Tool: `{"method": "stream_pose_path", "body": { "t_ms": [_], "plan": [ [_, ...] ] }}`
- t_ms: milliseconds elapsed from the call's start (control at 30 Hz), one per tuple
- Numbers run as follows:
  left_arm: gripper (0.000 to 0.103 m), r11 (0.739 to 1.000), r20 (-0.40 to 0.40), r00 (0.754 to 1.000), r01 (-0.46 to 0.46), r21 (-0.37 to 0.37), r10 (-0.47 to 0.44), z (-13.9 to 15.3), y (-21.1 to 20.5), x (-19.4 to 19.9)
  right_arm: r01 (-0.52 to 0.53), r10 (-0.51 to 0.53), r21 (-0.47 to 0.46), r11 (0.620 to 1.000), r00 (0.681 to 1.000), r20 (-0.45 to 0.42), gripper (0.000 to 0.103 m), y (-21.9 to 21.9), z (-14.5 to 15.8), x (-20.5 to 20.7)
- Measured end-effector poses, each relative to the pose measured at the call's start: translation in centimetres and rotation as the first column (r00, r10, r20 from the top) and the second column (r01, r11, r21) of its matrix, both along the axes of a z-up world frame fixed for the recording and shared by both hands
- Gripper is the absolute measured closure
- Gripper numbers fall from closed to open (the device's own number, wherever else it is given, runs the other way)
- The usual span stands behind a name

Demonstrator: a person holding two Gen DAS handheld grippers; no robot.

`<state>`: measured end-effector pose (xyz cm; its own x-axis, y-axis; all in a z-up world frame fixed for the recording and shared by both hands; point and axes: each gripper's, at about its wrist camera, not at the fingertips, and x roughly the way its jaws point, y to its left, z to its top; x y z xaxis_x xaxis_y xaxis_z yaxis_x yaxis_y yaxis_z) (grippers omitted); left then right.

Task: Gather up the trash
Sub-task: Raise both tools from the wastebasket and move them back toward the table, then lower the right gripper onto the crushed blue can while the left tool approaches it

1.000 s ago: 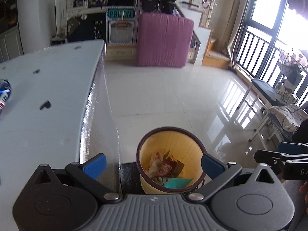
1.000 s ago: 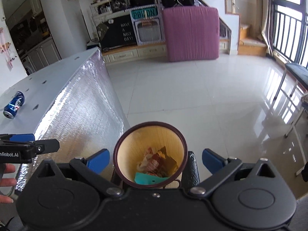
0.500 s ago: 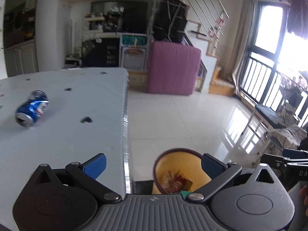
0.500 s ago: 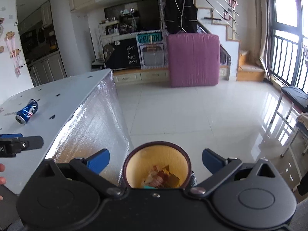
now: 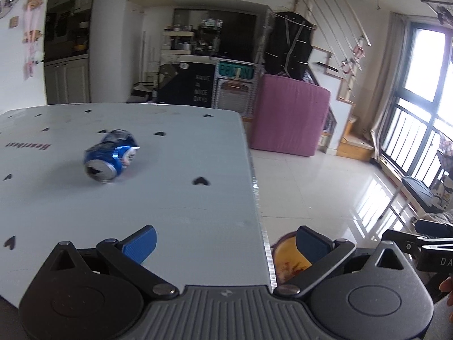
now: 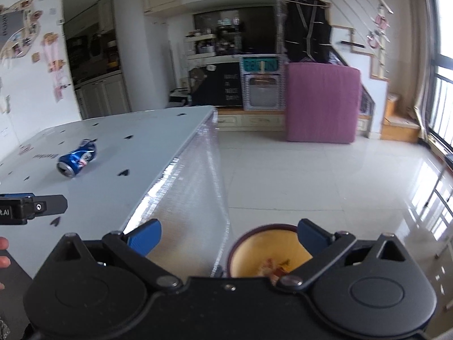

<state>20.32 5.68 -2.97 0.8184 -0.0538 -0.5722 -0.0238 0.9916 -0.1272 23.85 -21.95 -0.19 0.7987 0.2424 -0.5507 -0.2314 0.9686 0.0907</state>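
A crushed blue soda can (image 5: 110, 155) lies on its side on the white table (image 5: 141, 198), ahead and left of my left gripper (image 5: 225, 240). The can also shows in the right wrist view (image 6: 77, 161). My left gripper is open and empty over the table's near right edge. My right gripper (image 6: 228, 235) is open and empty beside the table, above the yellow trash bin (image 6: 266, 252), which holds wrappers. The bin's rim shows in the left wrist view (image 5: 286, 257) below the table edge.
The table's foil-wrapped side (image 6: 187, 198) drops to a glossy tiled floor (image 6: 325, 184). A pink mattress (image 6: 320, 104) stands against the far wall. A bench (image 5: 419, 189) sits by the windows at right. The left gripper's body (image 6: 31, 208) shows in the right wrist view.
Both grippers have risen and tilted up from the bin. The left one swung left over the table, so the can now sits nearer the middle of its view.
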Motion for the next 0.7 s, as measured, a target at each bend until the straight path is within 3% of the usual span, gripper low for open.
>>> {"method": "stream_pose_path", "body": {
  "t_ms": [367, 700],
  "plan": [
    [0.000, 0.993, -0.006, 0.993, -0.121, -0.006, 0.121, -0.6, 6.5, 0.7, -0.125, 0.126, -0.022, 0.992, 0.992, 0.011, 0.000, 7.7, 0.0, 3.1],
    [0.000, 0.987, -0.024, 0.987, -0.159, -0.017, 0.158, -1.3, 10.2, 2.8, -0.238, 0.238, 0.007, 0.971, 0.971, 0.022, 0.000, 14.5, 0.4, 6.9]
  ]
}}
